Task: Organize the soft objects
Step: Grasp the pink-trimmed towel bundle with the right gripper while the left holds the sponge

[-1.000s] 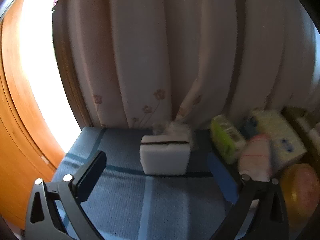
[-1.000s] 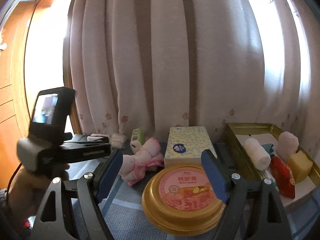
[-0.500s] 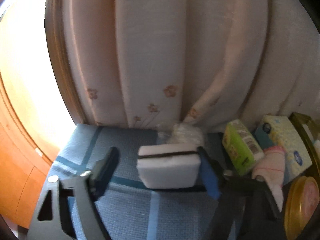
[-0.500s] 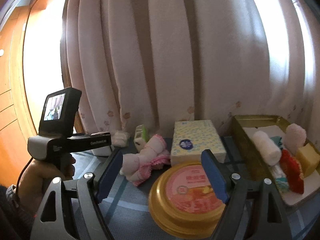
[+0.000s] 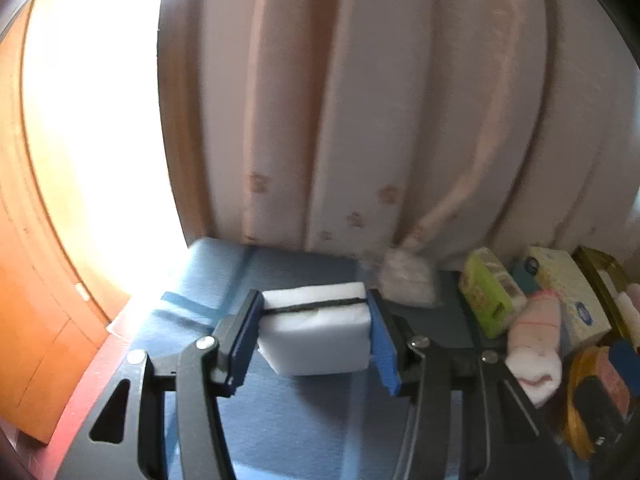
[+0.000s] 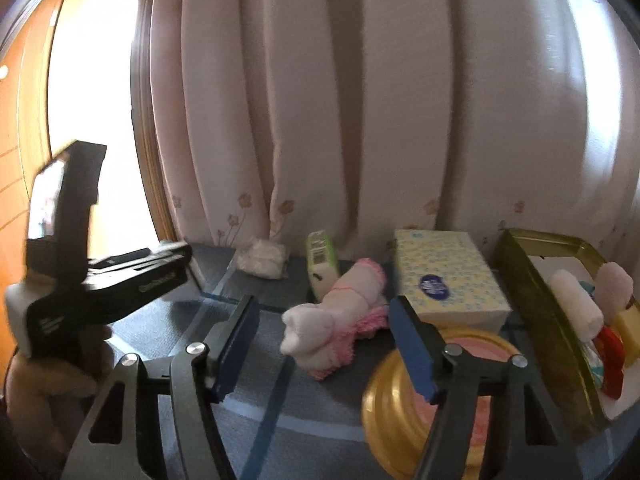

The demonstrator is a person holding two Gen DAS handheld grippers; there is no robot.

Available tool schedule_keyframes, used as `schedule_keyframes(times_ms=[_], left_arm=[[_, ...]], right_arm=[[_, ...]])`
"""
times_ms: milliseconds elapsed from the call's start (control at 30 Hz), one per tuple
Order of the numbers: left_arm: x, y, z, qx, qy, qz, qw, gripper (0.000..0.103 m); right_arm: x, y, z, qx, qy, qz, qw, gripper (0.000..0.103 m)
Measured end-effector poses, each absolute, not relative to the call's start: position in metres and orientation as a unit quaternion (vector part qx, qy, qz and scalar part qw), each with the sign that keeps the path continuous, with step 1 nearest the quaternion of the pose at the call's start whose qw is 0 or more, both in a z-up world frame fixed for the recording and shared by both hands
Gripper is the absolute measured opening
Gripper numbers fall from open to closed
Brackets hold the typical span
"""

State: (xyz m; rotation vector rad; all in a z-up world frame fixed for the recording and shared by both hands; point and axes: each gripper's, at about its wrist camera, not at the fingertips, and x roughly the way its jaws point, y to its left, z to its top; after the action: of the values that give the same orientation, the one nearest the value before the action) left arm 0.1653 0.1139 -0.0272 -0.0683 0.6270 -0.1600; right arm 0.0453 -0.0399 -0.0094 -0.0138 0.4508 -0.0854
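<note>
Much of the left wrist view is blurred, and its right edge is crowded: the round gold tin lid with a pink label (image 5: 600, 392) is half hidden there behind the tip of the other gripper, and the gold rectangular tray (image 5: 600, 276) is cut off by the frame. In the right wrist view the far end of that tray (image 6: 540, 280) is seen more fully, though its contents, a white rolled cloth (image 6: 576, 304), a pale pink roll and red and yellow pieces, are partly screened by its near wall. The white rectangular foam sponge with a dark band (image 5: 316, 328) is clamped between the blue pads of the left gripper (image 5: 314, 336), whose jaws have just been closing onto its two short sides; it sits on the blue checked tablecloth (image 5: 280, 420), near the curtain, and whether it is lifted clear of the cloth cannot be told. From the right wrist view the sponge is almost wholly hidden behind the left gripper's black body (image 6: 108, 288), held by a hand that is only dimly seen. The right gripper (image 6: 324, 344) has its jaws apart, having just been closing, with the rolled pink-and-white sock bundle (image 6: 340, 312) lying beyond them, untouched. A crumpled white fluffy wad (image 6: 264, 260) lies by the curtain, with a green packet (image 6: 322, 264) and a yellow-patterned tissue box (image 6: 444, 276) further right.
</note>
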Motion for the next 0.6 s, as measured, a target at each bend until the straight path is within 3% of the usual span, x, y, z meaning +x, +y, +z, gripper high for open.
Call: schedule_keyframes(times_ms=[233,600], left_arm=[[0.166,0.120,-0.027,-0.014,0.303,-0.033,0.952,0.051],[0.169,0.126,-0.030,-0.030,0.312,-0.027,0.949,0.051]], right_arm=[[0.091,-0.026,-0.029,-0.013,0.310,-0.044,0.950,0.059],[0.116,-0.020,-0.044,-0.052,0.345,-0.092,0.933,0.058]])
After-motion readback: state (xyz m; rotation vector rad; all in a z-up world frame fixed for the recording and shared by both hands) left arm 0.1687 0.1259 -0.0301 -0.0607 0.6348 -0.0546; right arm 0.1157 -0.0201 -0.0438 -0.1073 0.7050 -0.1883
